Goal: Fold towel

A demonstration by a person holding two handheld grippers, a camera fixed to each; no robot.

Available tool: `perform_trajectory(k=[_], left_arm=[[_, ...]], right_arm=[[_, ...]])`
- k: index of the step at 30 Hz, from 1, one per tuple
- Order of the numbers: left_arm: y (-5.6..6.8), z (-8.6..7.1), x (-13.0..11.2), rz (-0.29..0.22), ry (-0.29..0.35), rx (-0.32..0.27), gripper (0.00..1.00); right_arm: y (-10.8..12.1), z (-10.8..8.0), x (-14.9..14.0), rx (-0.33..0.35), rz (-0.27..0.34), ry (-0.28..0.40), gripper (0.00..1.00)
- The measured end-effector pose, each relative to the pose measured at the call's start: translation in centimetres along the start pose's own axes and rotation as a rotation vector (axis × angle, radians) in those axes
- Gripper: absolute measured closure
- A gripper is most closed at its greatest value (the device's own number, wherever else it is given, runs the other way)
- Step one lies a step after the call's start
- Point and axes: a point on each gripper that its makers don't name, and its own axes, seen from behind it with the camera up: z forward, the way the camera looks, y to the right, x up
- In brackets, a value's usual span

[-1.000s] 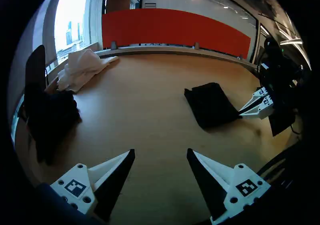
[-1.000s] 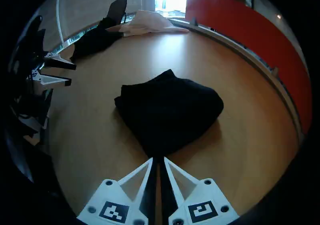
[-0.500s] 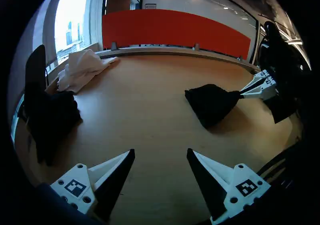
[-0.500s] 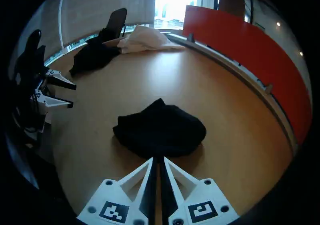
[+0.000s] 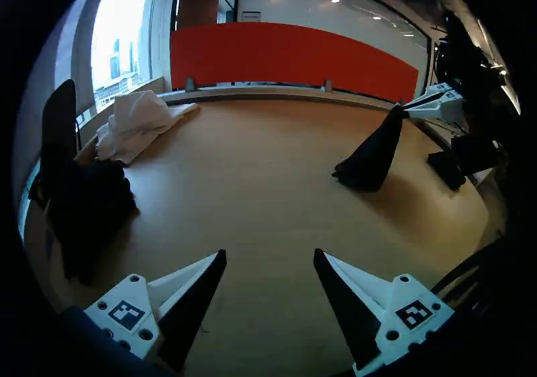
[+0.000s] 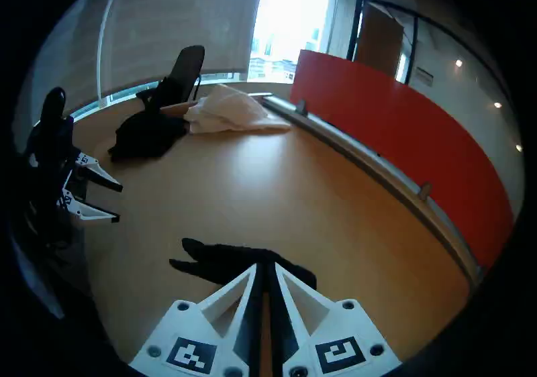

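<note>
A black towel [image 5: 371, 157] hangs in a narrow drape from one pinched corner, its lower end resting on the wooden table [image 5: 255, 162]. My right gripper [image 5: 403, 109] is shut on that corner, held up above the table at the far right of the left gripper view. In the right gripper view the towel [image 6: 218, 264] trails down and left from the closed fingertips of my right gripper [image 6: 265, 267]. My left gripper [image 5: 268, 259] stands open low over the near table edge with nothing between its fingers; the right gripper view shows it [image 6: 121, 204] at the left, held by a person's hand.
A crumpled white cloth [image 5: 137, 121] and a dark heap of cloth [image 5: 87, 199] lie at the table's left side, near a black chair [image 6: 184, 65]. A red partition [image 5: 288, 55] runs along the far edge. A small dark item [image 5: 446, 168] lies at the right.
My right gripper has risen with the towel's corner; the towel went from lying flat and folded to hanging in a drape. The left gripper has stayed put and open.
</note>
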Motion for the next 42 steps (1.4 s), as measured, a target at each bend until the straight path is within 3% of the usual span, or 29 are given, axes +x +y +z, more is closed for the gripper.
perform_trajectory(k=[5, 15, 29, 42], left_arm=[[0.3, -0.2, 0.4, 0.003, 0.007, -0.007, 0.03], [0.6, -0.3, 0.8, -0.002, 0.014, -0.015, 0.03], [0.9, -0.2, 0.9, -0.001, 0.007, -0.023, 0.03], [0.8, 0.2, 1.1, -0.001, -0.003, -0.016, 0.03]], right_arm=[[1.8, -1.7, 1.8, -0.035, 0.007, 0.036, 0.96], [5.6, -4.6, 2.1, -0.103, 0.007, 0.038, 0.96], [10.0, -6.7, 0.8, -0.154, 0.033, 0.019, 0.96], [15.1, -9.5, -2.4, -0.204, 0.047, -0.04, 0.96]])
